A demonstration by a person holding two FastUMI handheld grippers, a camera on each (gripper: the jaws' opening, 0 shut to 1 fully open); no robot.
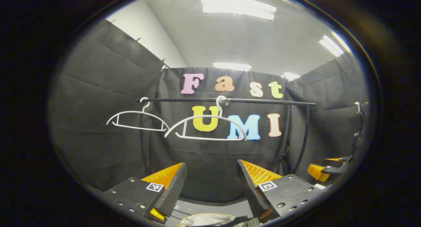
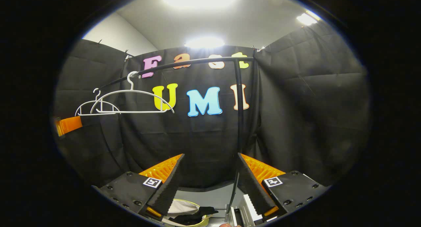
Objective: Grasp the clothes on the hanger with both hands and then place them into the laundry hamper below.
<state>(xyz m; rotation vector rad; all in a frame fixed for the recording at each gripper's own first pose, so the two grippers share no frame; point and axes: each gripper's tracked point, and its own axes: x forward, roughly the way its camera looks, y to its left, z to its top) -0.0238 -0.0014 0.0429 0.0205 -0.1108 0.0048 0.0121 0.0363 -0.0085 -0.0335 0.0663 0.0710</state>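
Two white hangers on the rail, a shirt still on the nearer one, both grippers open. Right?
Not quite. The two white hangers, nearer and farther, hang on the rail, but both are bare: no shirt on either, as the left gripper view shows. A dark garment lies in the hamper below in the right gripper view. The left gripper and right gripper are open.

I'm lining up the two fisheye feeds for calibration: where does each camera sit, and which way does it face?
Left gripper view: rides on the left gripper, facing the rail with two bare hangers; its open fingers show below, the other gripper at the right edge.
Right gripper view: rides on the right gripper, facing the rail's right post; its open fingers show below, above the hamper holding dark cloth.
Shared: rail, both hangers, hamper rim.
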